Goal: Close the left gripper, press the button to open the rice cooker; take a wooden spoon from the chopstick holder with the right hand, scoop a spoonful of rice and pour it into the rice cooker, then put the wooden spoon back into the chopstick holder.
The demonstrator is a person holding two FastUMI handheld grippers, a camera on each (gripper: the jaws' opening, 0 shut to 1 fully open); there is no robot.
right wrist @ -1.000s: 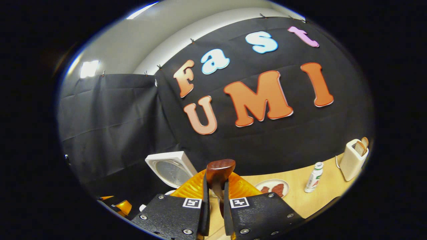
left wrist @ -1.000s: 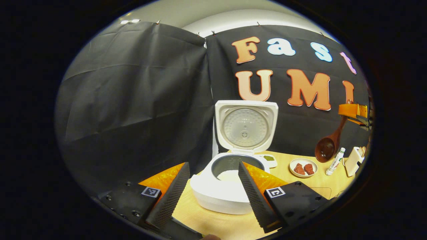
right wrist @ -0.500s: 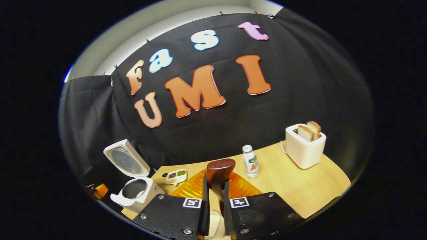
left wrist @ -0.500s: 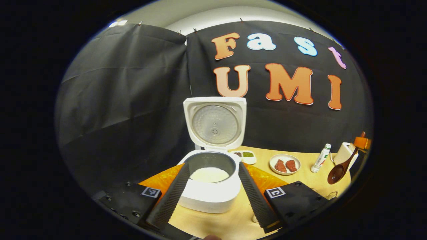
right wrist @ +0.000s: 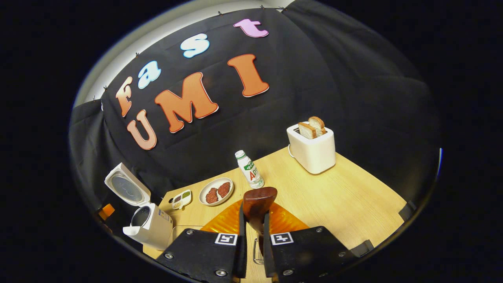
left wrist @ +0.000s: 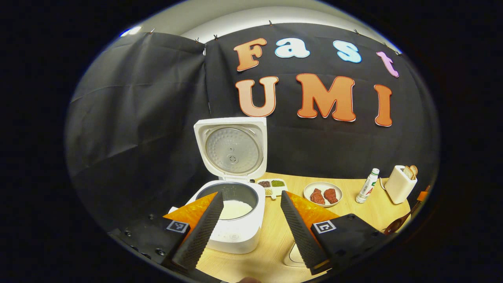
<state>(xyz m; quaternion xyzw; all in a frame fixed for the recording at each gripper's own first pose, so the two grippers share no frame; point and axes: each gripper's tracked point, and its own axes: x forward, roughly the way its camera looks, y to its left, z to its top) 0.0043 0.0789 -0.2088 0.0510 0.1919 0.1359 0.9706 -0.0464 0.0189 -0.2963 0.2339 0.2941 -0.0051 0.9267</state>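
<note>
The white rice cooker [left wrist: 235, 232] stands on the wooden table with its lid [left wrist: 232, 149] raised and white rice [left wrist: 235, 209] in the pot. My left gripper [left wrist: 250, 194] hovers open just in front of it, nothing between its fingers. The wooden spoon [left wrist: 397, 225] hangs bowl-down at the far right edge of the left gripper view. My right gripper [right wrist: 254, 214] is shut on the spoon's handle [right wrist: 259, 202], over the table's right part. The cooker [right wrist: 149, 225] sits far to the left in the right gripper view.
A plate of meat [left wrist: 323, 194], a small divided dish [left wrist: 272, 184], a white bottle [right wrist: 249, 169] and a toaster with bread [right wrist: 314, 148] stand along the back of the table [right wrist: 346, 196]. A pale object [left wrist: 294, 255] lies partly behind my left gripper's right finger.
My right gripper has carried the spoon to the right and lower, away from the cooker. The left gripper has pulled back and turned right, so the cooker now sits further left.
</note>
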